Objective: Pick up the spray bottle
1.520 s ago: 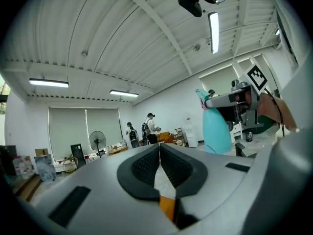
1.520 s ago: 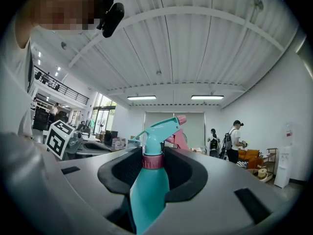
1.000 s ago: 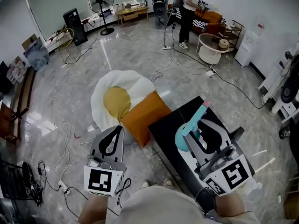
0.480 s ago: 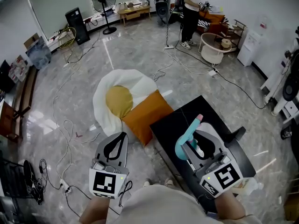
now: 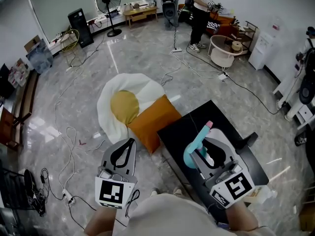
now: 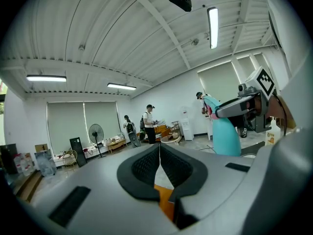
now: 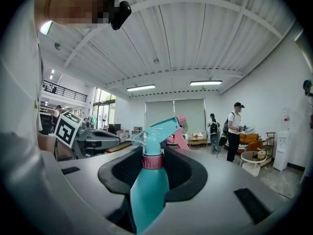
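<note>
A teal spray bottle (image 5: 191, 153) with a pink collar and pink nozzle stands upright between the jaws of my right gripper (image 5: 206, 141), which is shut on its body over the black table (image 5: 179, 132). In the right gripper view the bottle (image 7: 149, 190) fills the gap of the gripper (image 7: 154, 156), its trigger head above the pads. My left gripper (image 5: 129, 142) hangs to the left over the floor, jaws shut with nothing between them (image 6: 159, 150). The left gripper view also catches the bottle (image 6: 224, 137) at its right.
An orange cushion (image 5: 152, 119) and a white-and-yellow egg-shaped cushion (image 5: 123, 104) lie on the floor left of the table. Cables (image 5: 69, 146) trail across the tiles. People (image 5: 202, 9), a fan (image 5: 108, 1) and a round white side table (image 5: 221, 50) stand far back.
My right gripper has sunk with the spray bottle, closer to the black table top. The left gripper has barely shifted.
</note>
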Demonstrator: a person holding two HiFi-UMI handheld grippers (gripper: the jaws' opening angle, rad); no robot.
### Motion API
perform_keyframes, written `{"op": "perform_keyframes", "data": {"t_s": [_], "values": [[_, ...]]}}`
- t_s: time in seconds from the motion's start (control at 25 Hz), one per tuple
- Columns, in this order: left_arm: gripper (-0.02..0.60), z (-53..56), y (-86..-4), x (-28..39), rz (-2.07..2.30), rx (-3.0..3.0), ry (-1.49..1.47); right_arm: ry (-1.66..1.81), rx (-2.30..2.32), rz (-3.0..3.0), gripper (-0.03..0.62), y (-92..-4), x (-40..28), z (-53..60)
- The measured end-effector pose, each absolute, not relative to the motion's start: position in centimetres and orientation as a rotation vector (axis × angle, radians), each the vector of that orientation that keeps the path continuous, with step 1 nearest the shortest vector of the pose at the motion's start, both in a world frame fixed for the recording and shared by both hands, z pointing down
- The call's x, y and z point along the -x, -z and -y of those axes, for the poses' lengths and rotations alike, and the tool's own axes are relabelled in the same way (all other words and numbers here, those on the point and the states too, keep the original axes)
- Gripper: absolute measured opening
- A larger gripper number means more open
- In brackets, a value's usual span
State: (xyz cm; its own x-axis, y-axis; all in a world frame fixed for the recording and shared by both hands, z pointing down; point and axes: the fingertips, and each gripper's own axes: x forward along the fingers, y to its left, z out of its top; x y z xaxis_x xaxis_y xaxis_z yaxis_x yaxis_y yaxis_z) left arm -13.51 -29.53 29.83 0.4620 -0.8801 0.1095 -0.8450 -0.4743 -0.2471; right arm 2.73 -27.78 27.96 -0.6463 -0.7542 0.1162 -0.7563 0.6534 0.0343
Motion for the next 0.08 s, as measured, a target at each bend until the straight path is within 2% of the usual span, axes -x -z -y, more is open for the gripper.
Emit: {"op": "perform_keyframes", "data": {"t_s": [0.08], "values": [[0.025, 29.34, -29.57, 13.50, -1.524, 2.550, 0.321, -0.020, -1.266, 2.745, 0.161, -27.77, -2.78, 27.57]]}}
